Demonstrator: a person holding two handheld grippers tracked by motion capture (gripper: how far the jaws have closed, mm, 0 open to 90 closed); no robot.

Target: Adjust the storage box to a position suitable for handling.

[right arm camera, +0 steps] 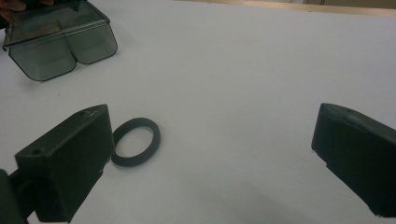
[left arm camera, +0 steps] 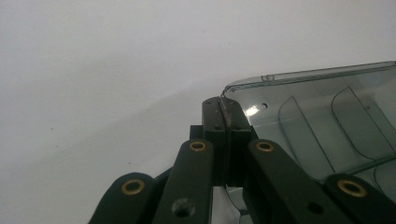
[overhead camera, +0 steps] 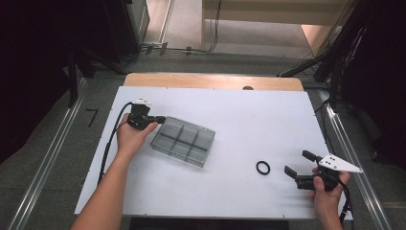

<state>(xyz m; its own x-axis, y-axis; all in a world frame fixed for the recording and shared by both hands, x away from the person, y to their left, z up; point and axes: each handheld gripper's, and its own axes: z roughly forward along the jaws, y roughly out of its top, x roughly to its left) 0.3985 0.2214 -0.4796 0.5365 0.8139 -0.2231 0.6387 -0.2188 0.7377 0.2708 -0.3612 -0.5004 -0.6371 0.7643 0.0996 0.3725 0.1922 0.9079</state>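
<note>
This looks like a lab or recording studio: a white-topped work table [overhead camera: 239, 110] stands on grey carpet, black curtains [overhead camera: 28, 57] hang at the frame's left and right edges, and loose black cables [overhead camera: 191, 48] trail across the floor at top centre.

Open white table [overhead camera: 249, 115] lies between the box [overhead camera: 184, 141] at left and the ring [overhead camera: 263, 167] at right, which are well apart, leaving a wide lane across the far and middle parts. The left gripper [overhead camera: 160, 119] is clamped on the box's near-left corner, blocking that side. The ring lies just ahead of the right gripper [overhead camera: 298, 163], beside its left jaw, with bare surface between the spread jaws.
</note>
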